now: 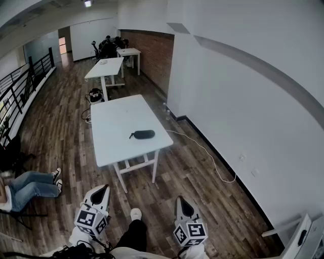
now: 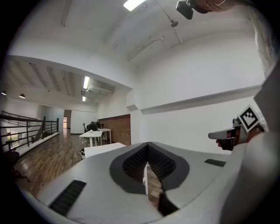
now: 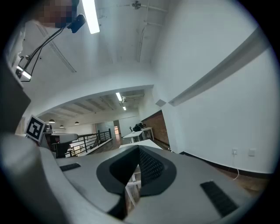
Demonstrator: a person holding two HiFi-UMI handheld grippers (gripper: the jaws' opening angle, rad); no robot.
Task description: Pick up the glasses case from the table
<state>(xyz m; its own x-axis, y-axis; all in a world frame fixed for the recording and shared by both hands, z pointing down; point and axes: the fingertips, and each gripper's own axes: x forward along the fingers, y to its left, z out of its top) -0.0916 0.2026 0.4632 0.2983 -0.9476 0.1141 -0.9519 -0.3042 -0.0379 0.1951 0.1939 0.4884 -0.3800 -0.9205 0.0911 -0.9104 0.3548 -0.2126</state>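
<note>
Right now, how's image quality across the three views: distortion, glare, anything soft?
Head view: heavy fisheye, the walls bow, but the light is even; the dark glasses case reads crisp on the white table, with barely any shadow. Left gripper view: black vignette ring, ceiling light blown out. Right gripper view: same vignette, strip light clipped, mosaic patch at top left.

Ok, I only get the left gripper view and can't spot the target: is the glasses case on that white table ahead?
Observer: Yes, the dark glasses case lies on the near white table, toward its right edge in the head view.
Operator: Where are the tools?
Observer: The left tool and right tool are both low, well short of the table.
Operator: Anyone nearby?
Observer: A seated person's legs show left of the table.
</note>
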